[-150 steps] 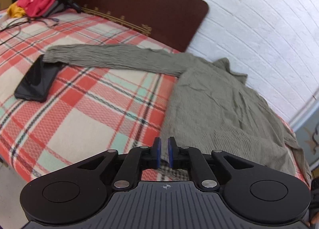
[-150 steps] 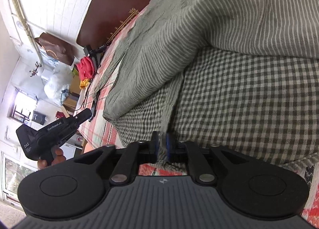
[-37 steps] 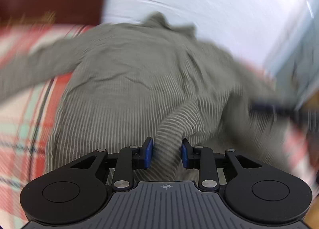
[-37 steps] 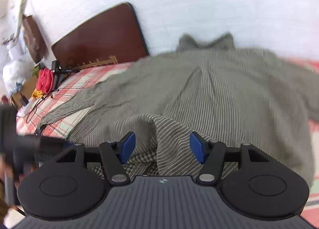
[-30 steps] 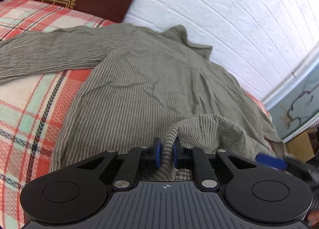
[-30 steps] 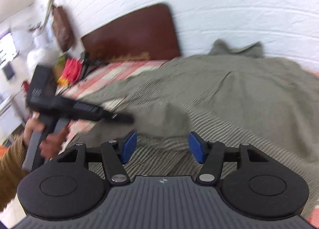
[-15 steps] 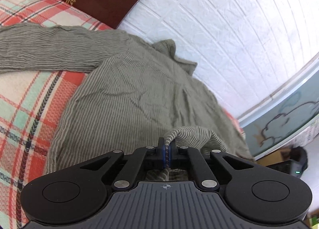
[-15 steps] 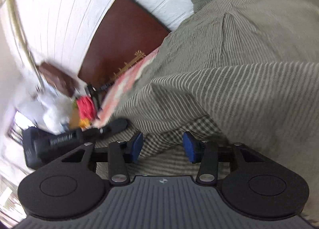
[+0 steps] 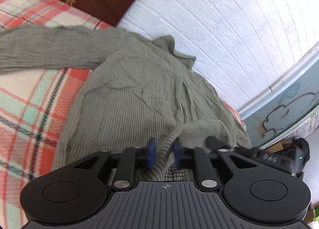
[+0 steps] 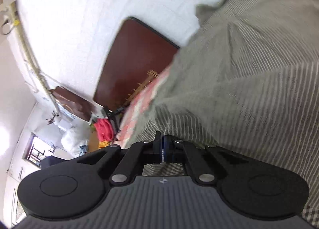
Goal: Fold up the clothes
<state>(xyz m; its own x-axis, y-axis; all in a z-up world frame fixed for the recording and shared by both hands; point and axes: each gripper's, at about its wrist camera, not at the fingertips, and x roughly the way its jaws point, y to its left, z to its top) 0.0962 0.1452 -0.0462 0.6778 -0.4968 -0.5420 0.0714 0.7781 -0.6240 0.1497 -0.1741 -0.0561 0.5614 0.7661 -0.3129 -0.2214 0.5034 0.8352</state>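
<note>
Now a striped shirt (image 9: 135, 97) lies spread on the plaid bed (image 9: 26, 93).
Left tongs (image 9: 162, 154) have just been opening, fold between; right view alone shows right tongs (image 10: 163, 148) clenched at the hem.

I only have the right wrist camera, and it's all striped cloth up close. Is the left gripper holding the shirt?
Observer: No. The left gripper is open. Its jaws have just been opening, and a raised fold of the shirt runs loose between the pads.
Operator: Where's the far sleeve?
Observer: The sleeve lies stretched out across the plaid blanket, not folded in yet.
Operator: Anything under that raised fold?
Observer: A checked fabric shows beneath it, just behind the pads.
</note>
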